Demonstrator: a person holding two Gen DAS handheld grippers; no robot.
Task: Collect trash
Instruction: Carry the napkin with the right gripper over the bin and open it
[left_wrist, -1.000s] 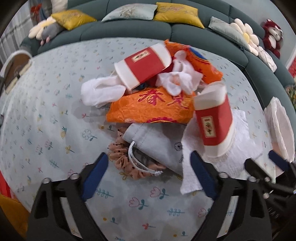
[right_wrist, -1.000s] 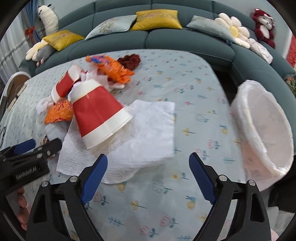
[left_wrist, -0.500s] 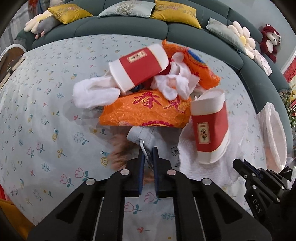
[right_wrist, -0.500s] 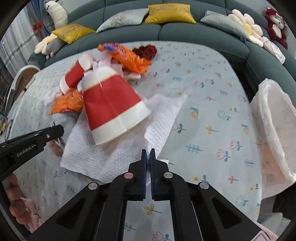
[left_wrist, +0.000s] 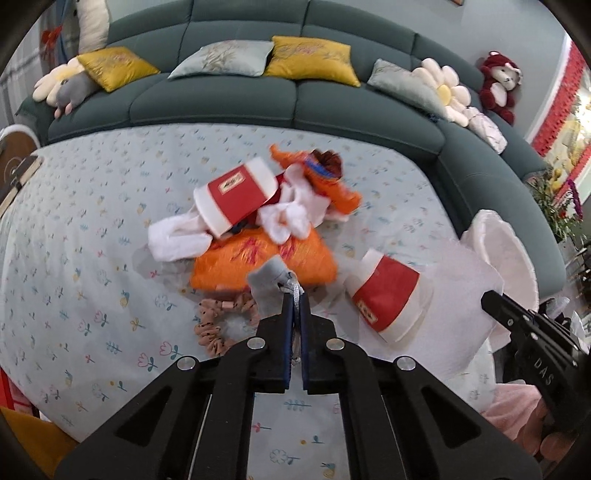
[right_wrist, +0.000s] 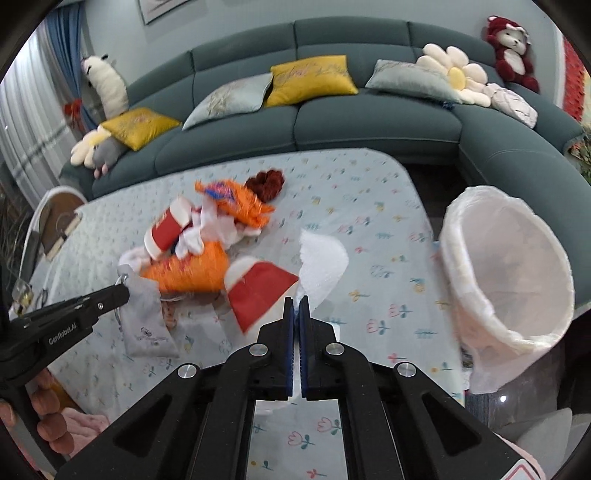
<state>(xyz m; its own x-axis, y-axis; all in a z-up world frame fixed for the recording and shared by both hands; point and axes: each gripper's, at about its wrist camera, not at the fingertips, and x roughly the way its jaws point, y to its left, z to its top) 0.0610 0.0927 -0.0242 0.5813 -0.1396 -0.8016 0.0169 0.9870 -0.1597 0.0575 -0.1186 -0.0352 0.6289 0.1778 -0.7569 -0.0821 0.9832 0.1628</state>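
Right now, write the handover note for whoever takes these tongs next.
Left tongs: shut on the grey drawstring pouch, lifted off the table.
Right tongs: shut on the white paper towel, raised.
One red paper cup lies tipped at the towel; another sits on the pile of orange bags and tissues.
Lined bin at the table's right end looks empty.
Nothing binned yet; everything is left.

pouch (right_wrist: 146, 321): soft grey cloth | paper towel (right_wrist: 323, 266): bumpy white paper | cups (left_wrist: 386, 297): smooth paper | tablecloth (left_wrist: 92, 229): matt cloth
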